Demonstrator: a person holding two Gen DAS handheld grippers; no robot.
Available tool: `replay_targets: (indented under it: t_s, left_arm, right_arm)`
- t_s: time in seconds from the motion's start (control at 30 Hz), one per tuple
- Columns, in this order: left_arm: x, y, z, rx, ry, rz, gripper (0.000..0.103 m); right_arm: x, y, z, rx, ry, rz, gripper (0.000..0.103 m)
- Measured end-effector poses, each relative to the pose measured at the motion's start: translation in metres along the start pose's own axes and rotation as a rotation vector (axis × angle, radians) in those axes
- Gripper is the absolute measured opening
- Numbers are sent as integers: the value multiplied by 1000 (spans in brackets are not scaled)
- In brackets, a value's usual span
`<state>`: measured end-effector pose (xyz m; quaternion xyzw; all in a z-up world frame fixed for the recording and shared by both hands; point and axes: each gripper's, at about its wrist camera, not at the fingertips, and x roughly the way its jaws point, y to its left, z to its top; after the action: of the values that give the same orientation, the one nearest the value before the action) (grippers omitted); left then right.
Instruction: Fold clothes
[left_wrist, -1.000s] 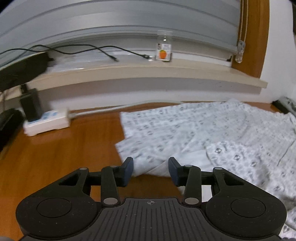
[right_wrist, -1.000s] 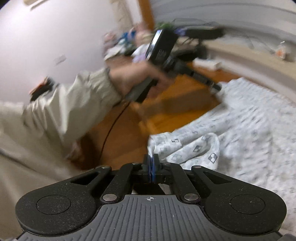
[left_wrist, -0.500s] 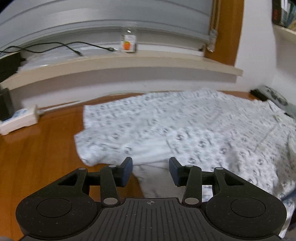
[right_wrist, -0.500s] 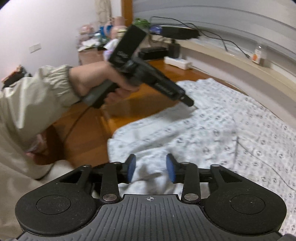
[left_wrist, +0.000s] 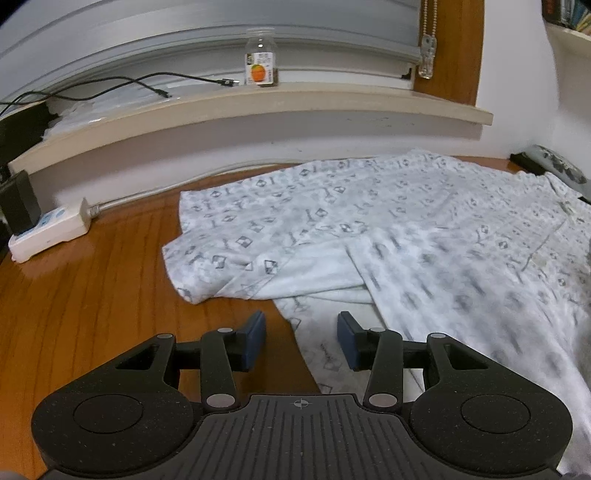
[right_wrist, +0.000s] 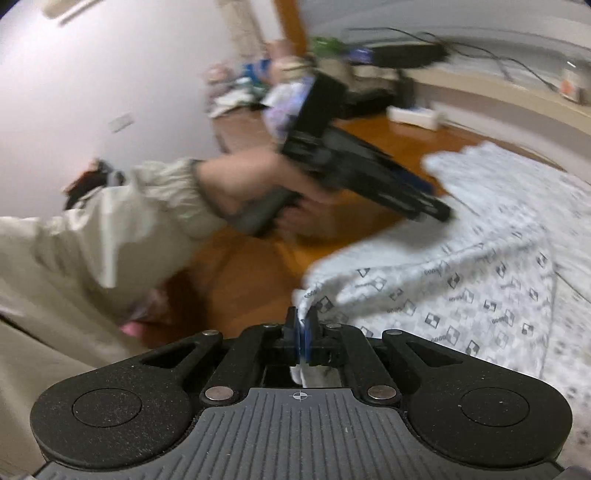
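A white shirt with a grey square pattern (left_wrist: 406, 221) lies spread on the wooden floor (left_wrist: 92, 295). My left gripper (left_wrist: 301, 332) hovers open just above the shirt's near hem, with the cloth edge below the gap and no pad touching it. In the right wrist view my right gripper (right_wrist: 303, 325) is shut on a pinched fold of the shirt (right_wrist: 498, 280), and cloth bunches up from the pads. The same view shows the left gripper (right_wrist: 441, 210), blurred, in a person's hand over the shirt's far edge.
A white power strip (left_wrist: 50, 230) lies on the floor at left, by the wall. The window sill (left_wrist: 295, 103) holds a clear jar (left_wrist: 261, 68) and black cables (left_wrist: 122, 83). A beige sleeve (right_wrist: 110, 221) fills the left of the right wrist view. Clutter sits in the far corner.
My right gripper stood open over the cloth half a second ago and is now shut on a fold. The left gripper has sunk slightly toward the hem and stays open.
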<state>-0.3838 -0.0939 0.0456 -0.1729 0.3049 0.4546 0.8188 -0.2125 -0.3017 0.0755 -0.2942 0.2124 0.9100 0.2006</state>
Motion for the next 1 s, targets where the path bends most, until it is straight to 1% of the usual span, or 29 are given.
replay_targets:
  t_s: [0.03, 0.17, 0.23, 0.3, 0.37, 0.4, 0.47, 0.5, 0.53, 0.6, 0.73, 0.8, 0.83, 0.9, 1.0]
  left_arm:
    - [-1, 1, 0, -3, 0, 0, 47]
    - [-7, -2, 0, -23, -14, -32, 47]
    - [-10, -5, 1, -30, -28, -48, 47]
    - [-14, -7, 3, -47, -50, -55, 47]
    - [-16, -6, 4, -68, -70, -58, 47]
    - [-17, -6, 5, -78, -78, -60, 48]
    - [-19, -6, 6, -93, -88, -60, 48]
    - [-19, -6, 6, -97, -91, -58, 48]
    - [-20, -5, 6, -99, -93, -57, 48]
    - [-20, -5, 5, -106, -91, -74, 48]
    - [-25, -5, 2, -128, -106, -139, 48]
    - [-25, -7, 0, -131, -106, -149, 48]
    - [-26, -9, 0, -127, -106, -151, 48]
    - [-25, -11, 0, -123, -105, -157, 48]
    - [-25, -14, 0, -122, -104, -173, 48]
  right_arm:
    - [1, 6, 1, -13, 3, 17, 4]
    - [7, 17, 1, -38, 30, 16, 5]
    - [9, 20, -2, -40, 42, 37, 4]
    - [12, 28, -2, -57, 45, 80, 4]
    - [12, 36, -2, -88, 50, 100, 4]
    - [12, 38, -3, -107, 55, 88, 8]
    - [12, 35, -5, -111, 54, 52, 25]
    - [12, 31, -6, -99, 48, 40, 39]
    - [10, 27, -6, -89, 37, 21, 41]
    - [10, 18, -3, -81, 22, -20, 42]
    - [2, -3, 0, -75, -26, -153, 43]
    - [-3, -18, 2, -58, -49, -228, 43]
    - [-4, -26, 3, -49, -50, -252, 43]
    - [-6, -39, 5, -32, -51, -284, 43]
    - [-6, -46, 8, -31, -51, -312, 44]
